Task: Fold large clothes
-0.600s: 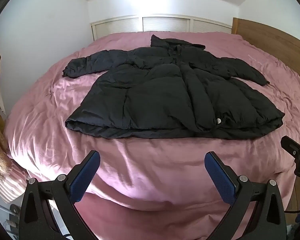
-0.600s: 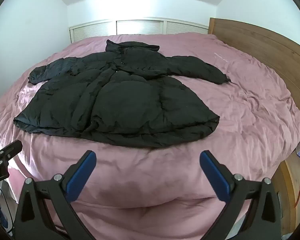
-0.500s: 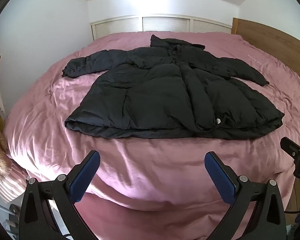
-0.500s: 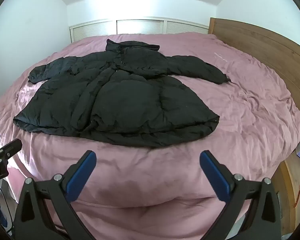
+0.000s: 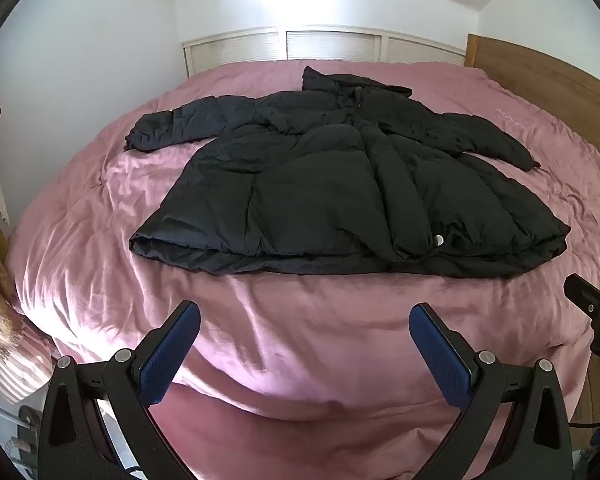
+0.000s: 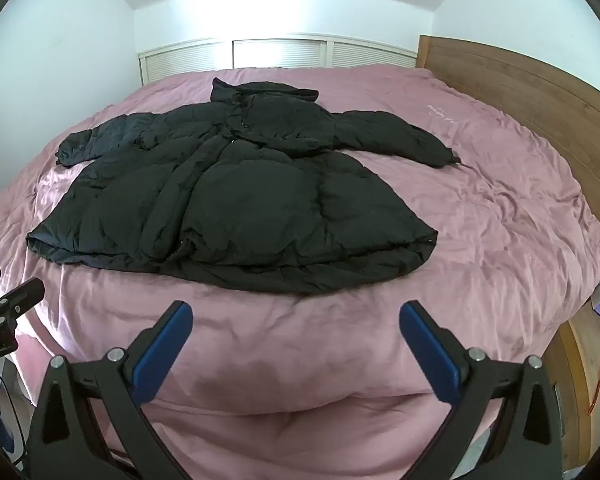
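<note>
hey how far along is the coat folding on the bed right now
Done: the black coat is laid out flat on the pink duvet, sleeves spread to both sides. In hand: nothing; the left gripper and right gripper are both open, short of the hem. Left: every fold. The sleeves are not tucked in and the body is not doubled over.

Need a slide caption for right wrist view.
Open right gripper hovers short of black puffer jacket spread flat on pink bed.
</note>
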`<state>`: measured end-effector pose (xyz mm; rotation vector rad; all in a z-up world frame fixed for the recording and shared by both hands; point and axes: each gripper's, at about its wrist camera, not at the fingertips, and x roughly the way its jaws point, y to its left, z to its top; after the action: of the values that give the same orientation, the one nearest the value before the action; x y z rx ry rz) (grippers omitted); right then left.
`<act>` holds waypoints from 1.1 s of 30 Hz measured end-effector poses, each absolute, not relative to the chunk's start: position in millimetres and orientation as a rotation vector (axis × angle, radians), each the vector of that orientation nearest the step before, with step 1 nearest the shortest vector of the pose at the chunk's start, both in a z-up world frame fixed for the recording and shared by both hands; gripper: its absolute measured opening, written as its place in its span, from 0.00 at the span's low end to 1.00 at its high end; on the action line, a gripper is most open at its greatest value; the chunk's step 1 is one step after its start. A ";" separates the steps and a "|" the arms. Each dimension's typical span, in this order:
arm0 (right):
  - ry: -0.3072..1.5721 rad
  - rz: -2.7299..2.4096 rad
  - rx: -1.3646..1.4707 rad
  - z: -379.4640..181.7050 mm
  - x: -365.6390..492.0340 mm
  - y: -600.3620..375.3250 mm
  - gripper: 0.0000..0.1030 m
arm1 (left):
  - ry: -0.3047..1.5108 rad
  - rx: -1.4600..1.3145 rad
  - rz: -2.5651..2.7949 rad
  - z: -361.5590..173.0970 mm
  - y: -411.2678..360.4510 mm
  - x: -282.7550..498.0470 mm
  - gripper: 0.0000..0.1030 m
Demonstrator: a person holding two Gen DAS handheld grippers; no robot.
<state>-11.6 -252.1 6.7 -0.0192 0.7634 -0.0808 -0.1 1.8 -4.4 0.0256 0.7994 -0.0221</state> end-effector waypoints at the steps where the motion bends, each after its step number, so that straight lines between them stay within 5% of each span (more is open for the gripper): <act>1: 0.764 -0.081 -0.019 6.4 -11.3 -251.6 1.00 | 0.800 0.027 -0.021 -4.5 1.8 -0.3 0.99; 33: 0.775 -0.081 -0.026 4.1 -12.4 -255.3 1.00 | 0.812 0.049 0.009 -4.1 6.2 2.1 0.99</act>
<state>-12.4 -255.3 4.1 -0.0261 0.7750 -0.0812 2.1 6.2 -4.1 0.0494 0.8118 0.0091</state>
